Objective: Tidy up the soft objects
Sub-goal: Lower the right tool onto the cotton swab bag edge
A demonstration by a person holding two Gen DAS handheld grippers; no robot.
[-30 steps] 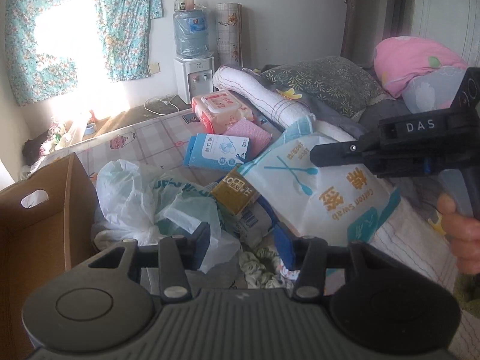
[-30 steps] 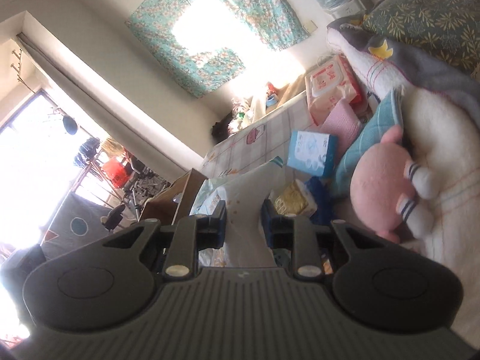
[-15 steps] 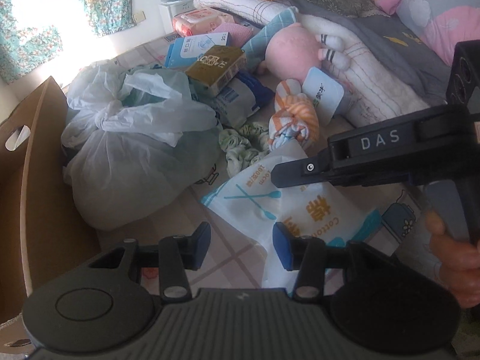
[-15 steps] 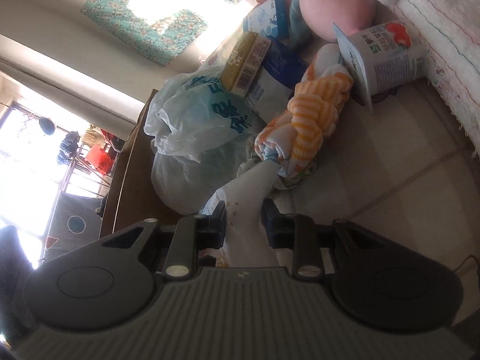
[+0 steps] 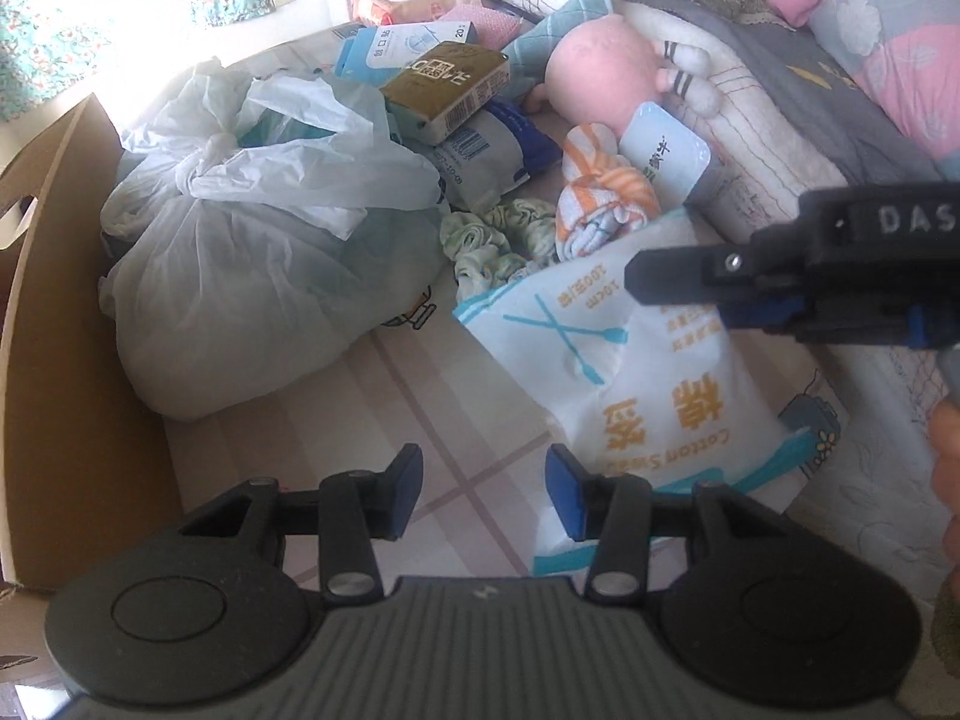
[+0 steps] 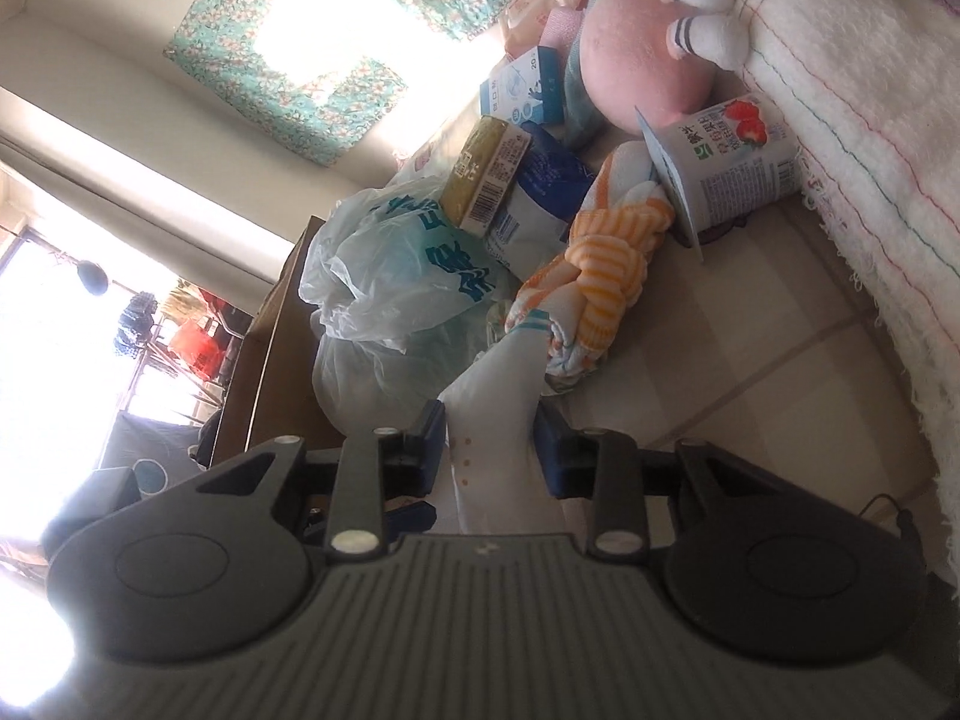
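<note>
Right tongs [image 6: 491, 447] clamping cotton swab bag [image 5: 636, 372], seemingly resting on bed, left tongs [image 5: 483, 489] parted, holding nothing

Bare bed sheet [image 5: 420, 396] ahead of left gripper [image 5: 483, 489] is passable; cardboard box [image 5: 66, 360] walls the left, tied plastic bag [image 5: 252, 252] blocks front-left, cotton swab pack [image 5: 648, 384] crowds the right

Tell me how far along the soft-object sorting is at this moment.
Early stage, it appears. Done: nothing visibly sorted; what shows of the cardboard box holds nothing. In hand: the right hand-held gripper is shut on the cotton swab pack, while the left hand-held gripper is open and holds nothing. Left: the tied plastic bag, orange striped cloth, pink plush toy and green scrunchies lie piled on the bed.
</note>
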